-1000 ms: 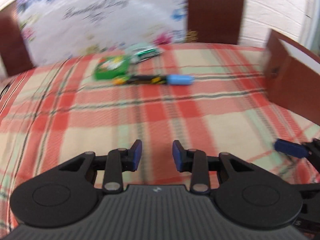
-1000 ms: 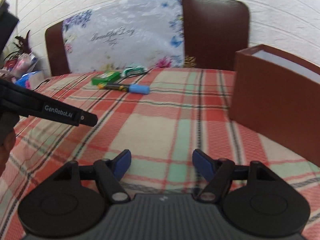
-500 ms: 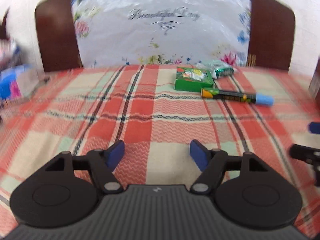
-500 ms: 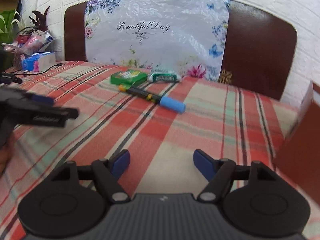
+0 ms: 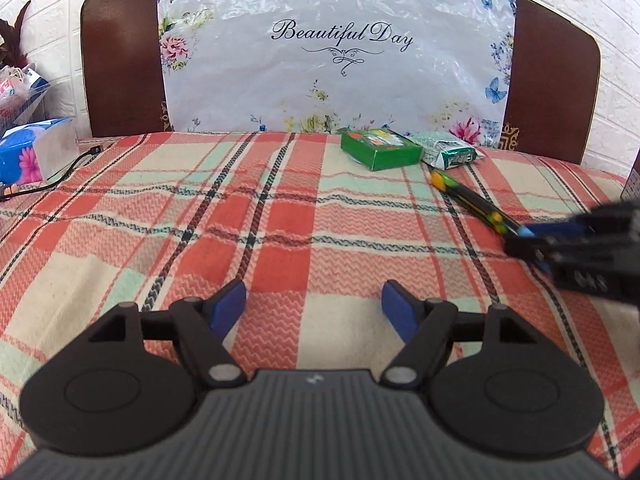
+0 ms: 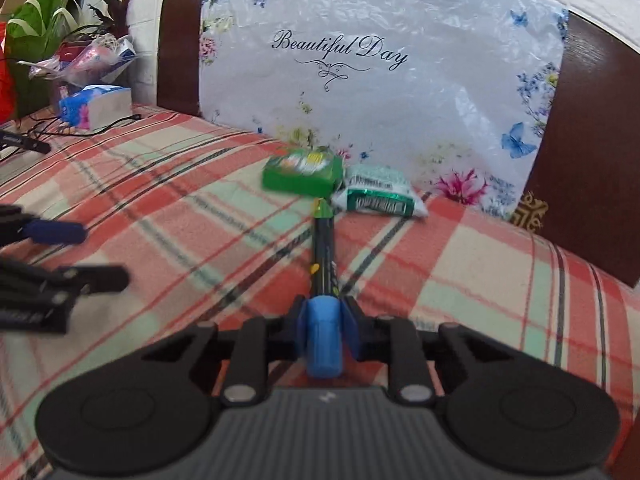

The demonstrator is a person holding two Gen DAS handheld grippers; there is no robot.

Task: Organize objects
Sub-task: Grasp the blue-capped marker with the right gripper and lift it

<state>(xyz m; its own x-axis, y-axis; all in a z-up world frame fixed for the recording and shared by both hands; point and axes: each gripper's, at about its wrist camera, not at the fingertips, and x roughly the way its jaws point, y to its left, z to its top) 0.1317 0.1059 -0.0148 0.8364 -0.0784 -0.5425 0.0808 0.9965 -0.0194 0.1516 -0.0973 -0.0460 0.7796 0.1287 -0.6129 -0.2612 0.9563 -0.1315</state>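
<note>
On the plaid cloth (image 5: pixel 280 216), left gripper (image 5: pixel 314 306) hovers with jaws spread, empty; green box (image 5: pixel 380 148), one, and mint packet (image 5: pixel 450 154), one, lie touching at the far edge; right gripper (image 6: pixel 325 326), open half a second ago, now clamps the single marker (image 6: pixel 324 252) by its blue cap, ready for lifting

A bed covered with a red, cream and mint plaid woven blanket (image 5: pixel 280 216) carries, ahead and right of the left claw, a green cardboard box (image 5: pixel 380 148), a crinkled green-and-white foil packet (image 5: pixel 450 154) and a black marker with a blue cap (image 5: pixel 472 198).
</note>
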